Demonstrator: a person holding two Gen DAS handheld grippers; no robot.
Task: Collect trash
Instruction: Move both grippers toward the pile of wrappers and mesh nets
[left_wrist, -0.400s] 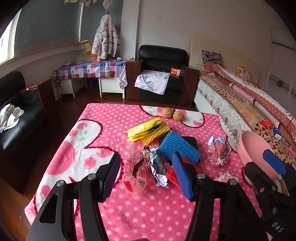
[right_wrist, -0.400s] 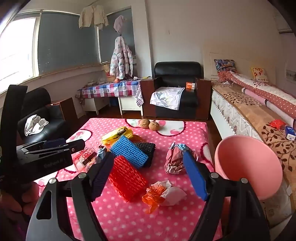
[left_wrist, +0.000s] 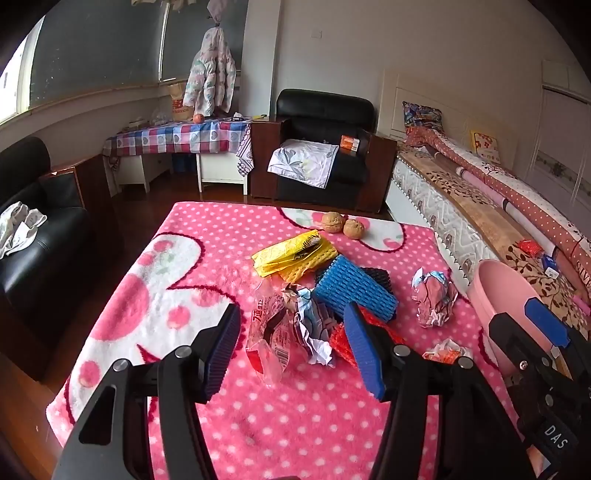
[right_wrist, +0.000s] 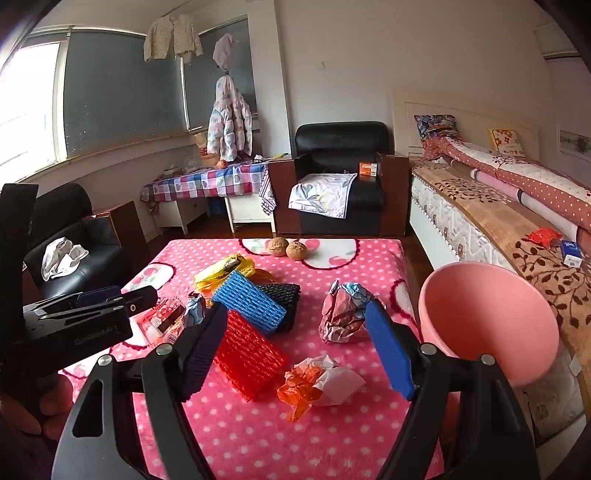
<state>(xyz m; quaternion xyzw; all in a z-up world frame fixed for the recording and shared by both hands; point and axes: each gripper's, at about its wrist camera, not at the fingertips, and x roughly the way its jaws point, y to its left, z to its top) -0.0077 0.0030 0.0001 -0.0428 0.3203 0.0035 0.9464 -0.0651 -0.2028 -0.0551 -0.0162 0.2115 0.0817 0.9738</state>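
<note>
The left gripper (left_wrist: 291, 350) has its fingers (left_wrist: 364, 350) spread wide and grasping nothing; between them, lower on the bench (left_wrist: 295, 424), lie a clear snack wrapper (left_wrist: 267, 332) and a crumpled printed paper (left_wrist: 314, 328) touching it. The right gripper (right_wrist: 295, 347) is likewise released, its fingers (right_wrist: 388, 350) framing a red foam net (right_wrist: 247, 354) and a white-and-orange wrapper (right_wrist: 321, 380) near the bench's near edge. Just beyond the red net, a blue foam net (right_wrist: 251, 302) overlaps a black foam net (right_wrist: 284, 295). A yellow bag (right_wrist: 225, 269) sits behind them toward the middle. A crumpled foil wrapper (right_wrist: 343, 314) lies toward the right edge. Two walnuts (right_wrist: 288, 249) rest at the far edge. A pink bin (right_wrist: 491, 325) stands just beside the bench's right edge.
</note>
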